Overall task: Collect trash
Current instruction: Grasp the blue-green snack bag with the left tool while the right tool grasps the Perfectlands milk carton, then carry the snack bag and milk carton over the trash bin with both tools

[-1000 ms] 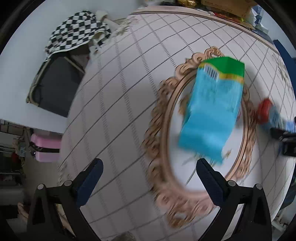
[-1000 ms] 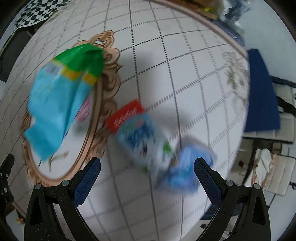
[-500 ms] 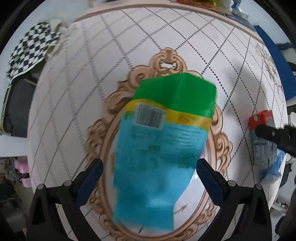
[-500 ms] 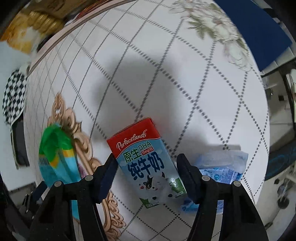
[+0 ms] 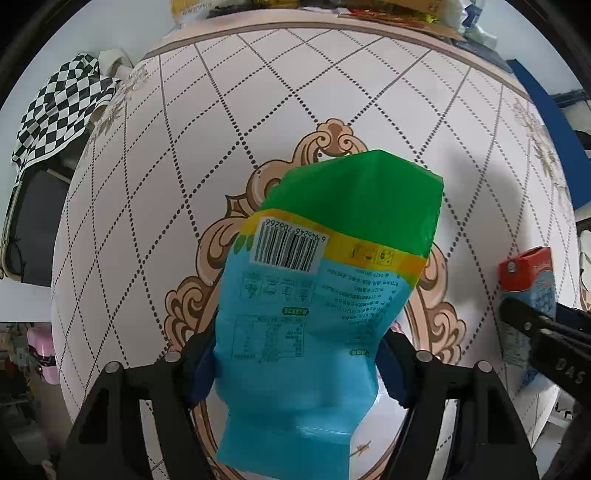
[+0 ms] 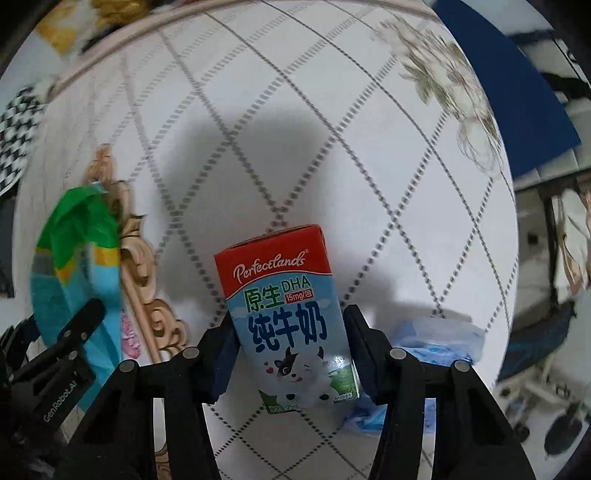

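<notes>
My left gripper [image 5: 299,363] is shut on a blue and green snack bag [image 5: 325,302] with a barcode, over the ornate oval pattern of the tablecloth. The bag also shows in the right wrist view [image 6: 77,266] at the left. My right gripper [image 6: 290,356] is shut on a small red and blue milk carton [image 6: 288,317] with a cartoon cow. The carton also shows in the left wrist view [image 5: 528,291] at the right edge. A crumpled blue wrapper [image 6: 436,339] lies on the table just right of the carton.
The round table [image 5: 258,110] has a white diamond-pattern cloth. A checkered cloth [image 5: 62,110] hangs on a chair at the left. Boxes and packets [image 5: 332,7] crowd the far edge. A dark blue chair back [image 6: 498,74] stands at the right.
Both grippers closed in and shut: the left on the snack bag, the right on the milk carton. Each object now sits between the fingers.
</notes>
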